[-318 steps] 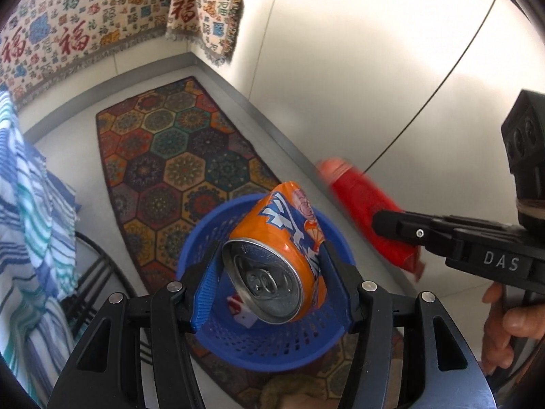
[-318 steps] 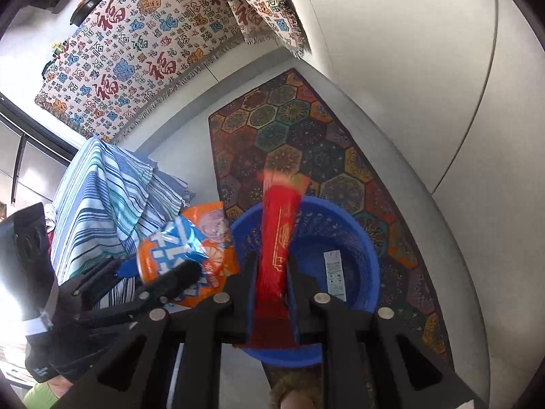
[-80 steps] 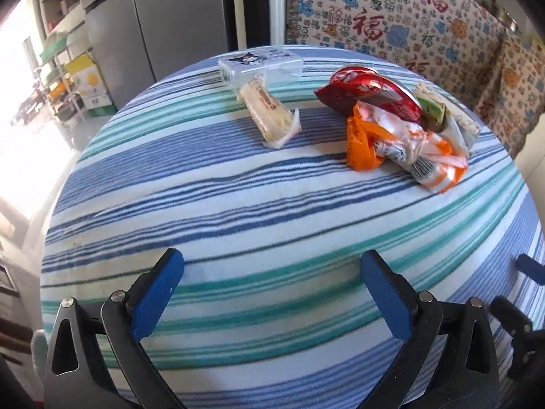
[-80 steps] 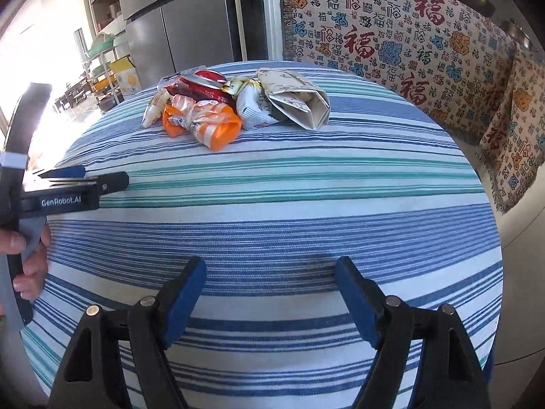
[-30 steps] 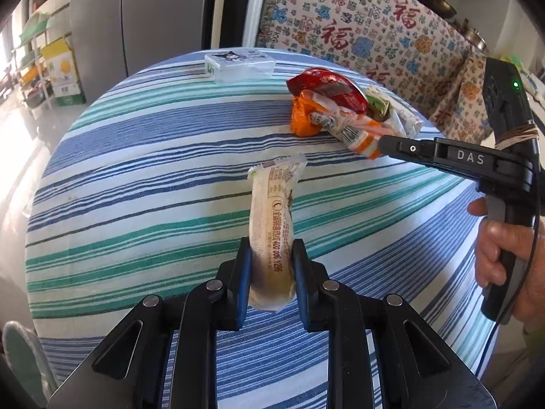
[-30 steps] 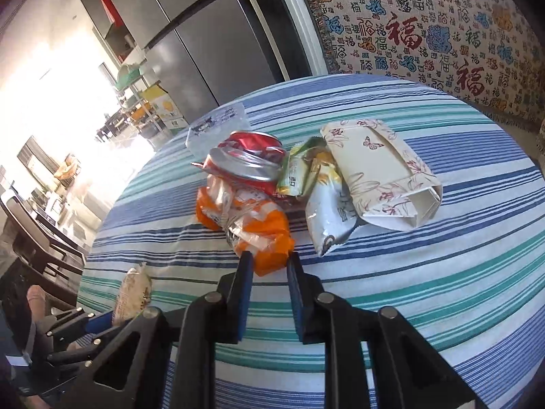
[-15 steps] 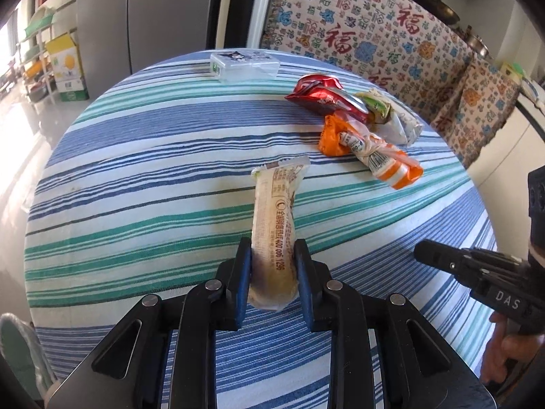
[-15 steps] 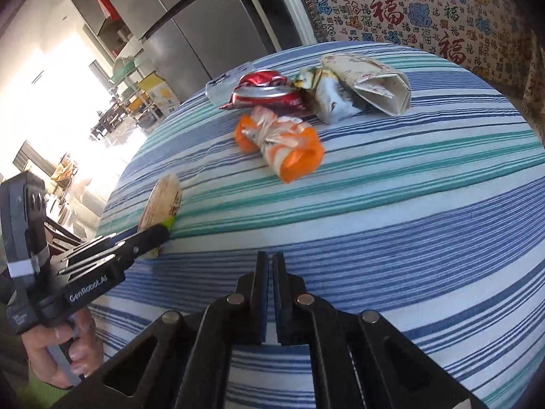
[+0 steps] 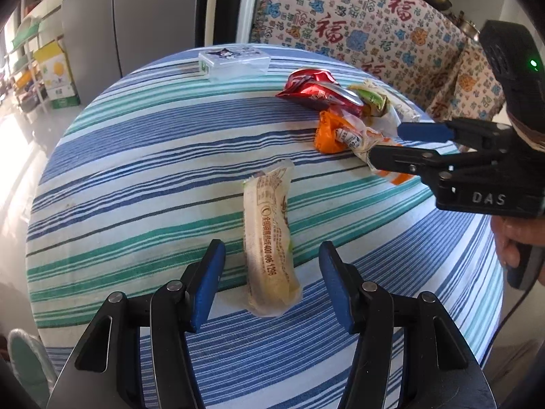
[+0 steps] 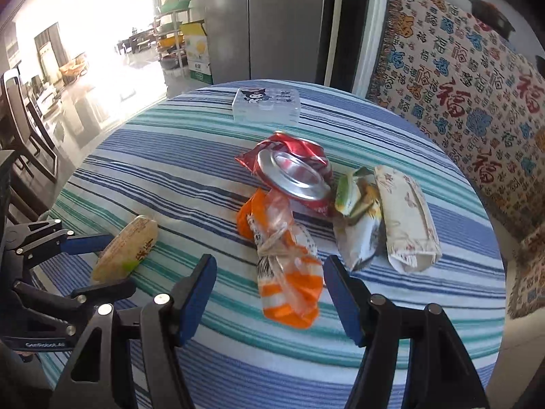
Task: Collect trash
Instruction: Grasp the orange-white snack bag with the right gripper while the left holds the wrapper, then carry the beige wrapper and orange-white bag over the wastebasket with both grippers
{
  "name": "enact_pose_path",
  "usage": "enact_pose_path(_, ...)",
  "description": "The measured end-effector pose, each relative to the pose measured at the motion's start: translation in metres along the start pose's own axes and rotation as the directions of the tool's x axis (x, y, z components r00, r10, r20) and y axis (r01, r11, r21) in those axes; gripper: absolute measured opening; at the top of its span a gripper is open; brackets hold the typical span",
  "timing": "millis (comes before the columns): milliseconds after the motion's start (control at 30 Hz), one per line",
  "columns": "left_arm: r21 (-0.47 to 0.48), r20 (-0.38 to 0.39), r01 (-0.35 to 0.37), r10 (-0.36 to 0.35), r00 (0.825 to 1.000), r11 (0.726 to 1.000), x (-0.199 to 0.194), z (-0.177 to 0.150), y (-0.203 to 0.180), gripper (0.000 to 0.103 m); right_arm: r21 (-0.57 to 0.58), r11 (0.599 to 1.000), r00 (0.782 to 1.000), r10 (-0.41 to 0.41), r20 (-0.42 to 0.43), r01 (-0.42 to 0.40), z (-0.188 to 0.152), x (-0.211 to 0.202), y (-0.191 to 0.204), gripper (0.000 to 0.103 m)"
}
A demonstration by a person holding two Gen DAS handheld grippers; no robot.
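Observation:
A beige snack wrapper (image 9: 269, 238) lies on the striped tablecloth (image 9: 136, 177) between the open jaws of my left gripper (image 9: 272, 283), untouched by the pads. It also shows in the right wrist view (image 10: 127, 248). My right gripper (image 10: 269, 296) is open around an orange and clear wrapper (image 10: 286, 266), which also shows in the left wrist view (image 9: 344, 134). Behind it lie a crushed red can (image 10: 293, 170), a green and white packet (image 10: 357, 225) and a folded paper pack (image 10: 407, 218).
A clear plastic box (image 10: 266, 104) stands at the table's far edge. A patterned cloth (image 10: 470, 109) hangs over furniture at the right. A grey fridge (image 10: 269, 24) stands behind the table. Chairs (image 10: 24, 129) stand at the left.
My left gripper has opened and let go of the beige wrapper, which now lies on the table. My right gripper has opened and moved forward around the orange wrapper.

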State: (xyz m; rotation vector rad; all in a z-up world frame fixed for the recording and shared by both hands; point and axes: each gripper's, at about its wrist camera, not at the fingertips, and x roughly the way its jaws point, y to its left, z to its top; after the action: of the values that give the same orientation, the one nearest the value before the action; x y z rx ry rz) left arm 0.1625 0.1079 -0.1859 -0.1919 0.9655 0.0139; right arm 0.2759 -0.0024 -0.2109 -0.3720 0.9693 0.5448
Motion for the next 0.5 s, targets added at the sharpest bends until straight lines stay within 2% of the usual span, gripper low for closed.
enact_pose_path(167, 0.014, -0.014, -0.006, 0.006, 1.0, 1.0, 0.0, 0.002, 0.002, 0.059, -0.034, 0.999, 0.998, -0.012, -0.068, 0.009, 0.005, 0.019, -0.002, 0.066)
enact_pose_path(200, 0.011, -0.016, -0.005, 0.006, 1.0, 1.0, 0.0, 0.003, 0.002, 0.059, -0.024, 1.0, 0.997, -0.008, -0.077, 0.006, 0.006, 0.018, -0.004, 0.058)
enact_pose_path(233, 0.008, -0.018, -0.004, 0.004, 1.0, 1.0, 0.001, 0.004, 0.002, 0.058, 0.0, 1.0, 0.996, 0.012, -0.09, -0.012, 0.006, 0.017, -0.008, 0.041)
enact_pose_path(333, 0.007, -0.022, -0.007, 0.008, 1.0, 1.0, 0.001, 0.005, 0.001, 0.054, 0.056, 0.998, 0.993, 0.04, -0.108, -0.034, -0.001, 0.013, -0.015, 0.041)
enact_pose_path(400, 0.017, -0.023, -0.015, 0.015, 1.0, 1.0, 0.003, 0.005, -0.002, 0.04, 0.063, 0.998, 0.993, 0.039, -0.113, -0.032, -0.008, 0.01, -0.015, 0.041)
enact_pose_path(467, 0.027, -0.026, -0.02, 0.021, 0.999, 0.999, 0.003, 0.004, -0.005, 0.03, 0.099, 0.994, 0.992, 0.05, -0.119, -0.038, -0.014, 0.005, -0.016, 0.041)
enact_pose_path(500, 0.031, -0.027, -0.018, 0.019, 0.999, 0.999, 0.003, 0.004, -0.006, 0.028, 0.122, 0.991, 0.991, 0.059, -0.12, -0.044, -0.017, 0.002, -0.018, 0.041)
